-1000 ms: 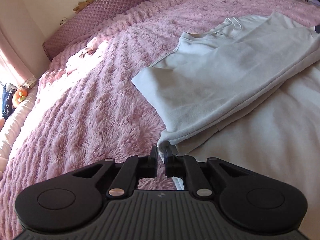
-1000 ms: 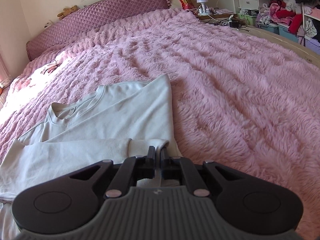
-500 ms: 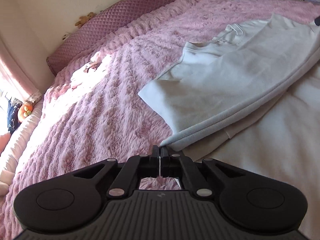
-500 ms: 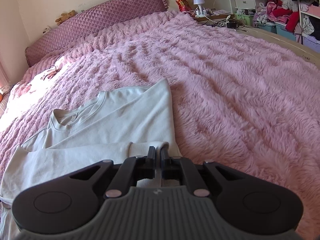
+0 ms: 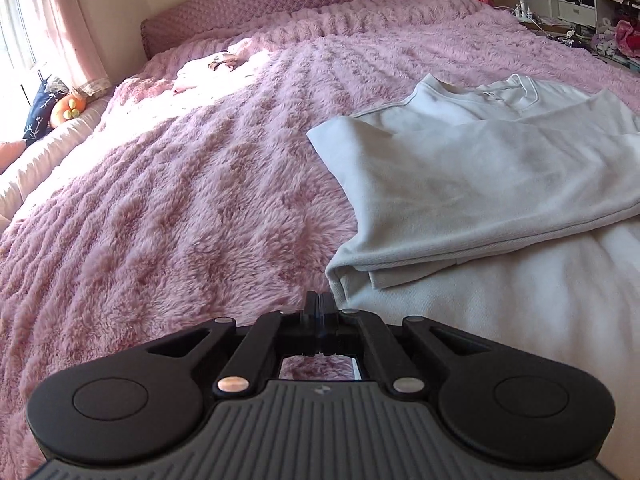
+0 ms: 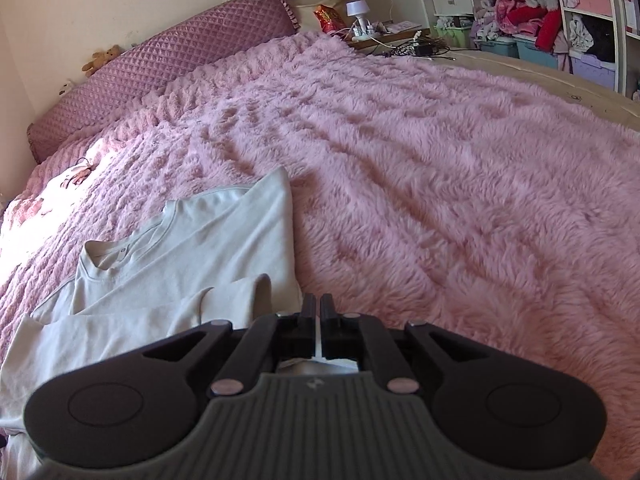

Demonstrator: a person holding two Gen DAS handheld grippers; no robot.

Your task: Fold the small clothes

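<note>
A: Where was the shirt (image 5: pixel 480 168)?

B: It lay on the pink fluffy bedspread (image 5: pixel 180 208), pale grey-white, with a sleeve folded across the body. In the left wrist view it filled the 3 o'clock side, collar toward 1 o'clock. In the right wrist view it sat at 9 o'clock, collar up and away from the camera.

A: Any label or writing on it?

B: A small round mark showed inside the collar (image 6: pixel 123 251), too small to read. No brand could be made out anywhere.

A: And the claws?

B: The left claw (image 5: pixel 319 305) was pressed together at the shirt's near corner. Whether any cloth sat between its fingers could not be told; the folded edge lay just beside the tips, toward 2 o'clock. The right claw (image 6: pixel 318 312) was pinching the shirt: a pale strip of fabric showed in the slit between its fingers, and the rolled sleeve end stood just at 10 o'clock of the tips.

A: What lay farther out?

B: A quilted purple headboard (image 6: pixel 160 68) at 11 o'clock with a small teddy bear (image 6: pixel 102 58) on top, a white lamp (image 6: pixel 357 12) on a bedside stand at 12, and shelves (image 6: pixel 560 12) crammed with clothes at 2 o'clock.
</note>
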